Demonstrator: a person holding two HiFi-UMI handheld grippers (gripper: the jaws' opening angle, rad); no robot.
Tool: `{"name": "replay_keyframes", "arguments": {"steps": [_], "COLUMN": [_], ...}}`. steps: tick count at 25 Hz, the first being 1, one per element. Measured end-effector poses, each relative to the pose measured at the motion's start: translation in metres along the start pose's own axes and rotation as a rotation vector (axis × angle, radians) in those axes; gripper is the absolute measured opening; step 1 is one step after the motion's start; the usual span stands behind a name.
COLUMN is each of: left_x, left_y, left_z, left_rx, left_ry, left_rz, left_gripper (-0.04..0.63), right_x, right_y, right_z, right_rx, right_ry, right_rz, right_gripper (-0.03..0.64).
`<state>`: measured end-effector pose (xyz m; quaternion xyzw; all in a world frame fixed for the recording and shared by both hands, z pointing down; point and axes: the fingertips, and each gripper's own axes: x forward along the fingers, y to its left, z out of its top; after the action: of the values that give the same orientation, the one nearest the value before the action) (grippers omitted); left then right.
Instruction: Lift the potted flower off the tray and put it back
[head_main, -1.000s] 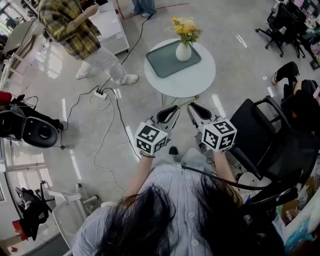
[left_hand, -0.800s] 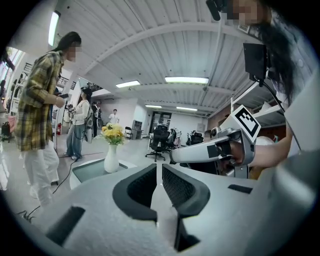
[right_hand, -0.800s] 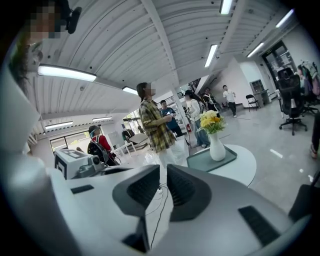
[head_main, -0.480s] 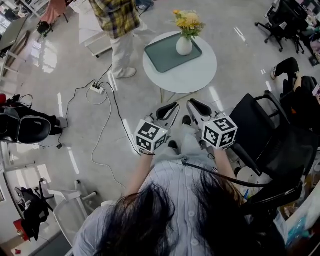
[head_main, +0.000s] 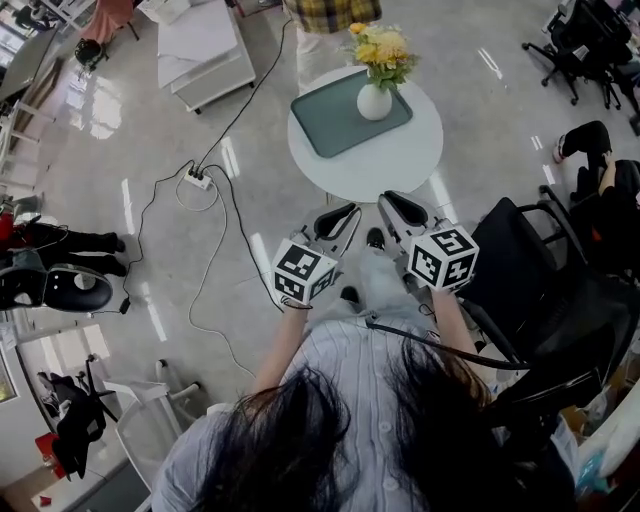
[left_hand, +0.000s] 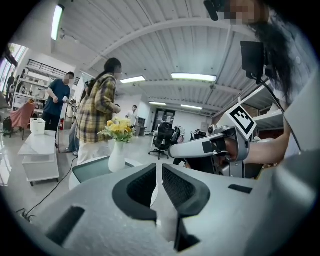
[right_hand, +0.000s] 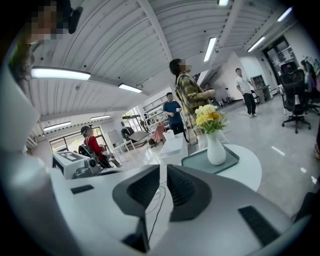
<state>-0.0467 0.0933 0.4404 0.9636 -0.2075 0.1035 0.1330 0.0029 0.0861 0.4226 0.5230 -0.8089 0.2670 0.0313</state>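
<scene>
Nothing of the task had yet been done. The potted flower (head_main: 375, 92) was seen upright near a corner of the tray (head_main: 330, 125) on the round tabletop (head_main: 400, 165), untouched. The left gripper (head_main: 343, 212) and the right gripper (head_main: 392, 203) were held side by side, short of the tabletop's near edge, the fingers of each pressed together with nothing between them. The reach, the lift and the setting back were all judged to remain.

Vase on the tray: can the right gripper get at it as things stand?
Probably yes. The right gripper sits short of the table, and nothing stands between it and the vase on the tray. Its jaws are shut, so they must open first.
</scene>
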Motion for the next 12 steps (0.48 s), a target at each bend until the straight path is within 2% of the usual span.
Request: {"name": "replay_keyframes", "arguments": {"steps": [4, 8, 12], "left_x": [0.029, 0.061, 0.086], "left_y": [0.019, 0.041, 0.063], "left_z": [0.010, 0.021, 0.026], "left_rx": [-0.019, -0.004, -0.031], "left_ry": [0.006, 0.017, 0.028], "left_rz": [0.003, 0.030, 0.049], "left_gripper": [0.021, 0.021, 0.021], "right_x": [0.019, 0.039, 0.061], "right_y": [-0.028, -0.060, -0.089], "right_z": [0.013, 0.031, 0.042], "right_rx": [-0.002, -0.012, -0.012], "right_ry": [0.034, 0.058, 0.085], "right_rz": [0.008, 0.014, 0.016], "right_gripper": [0.060, 0.060, 0.060]}}
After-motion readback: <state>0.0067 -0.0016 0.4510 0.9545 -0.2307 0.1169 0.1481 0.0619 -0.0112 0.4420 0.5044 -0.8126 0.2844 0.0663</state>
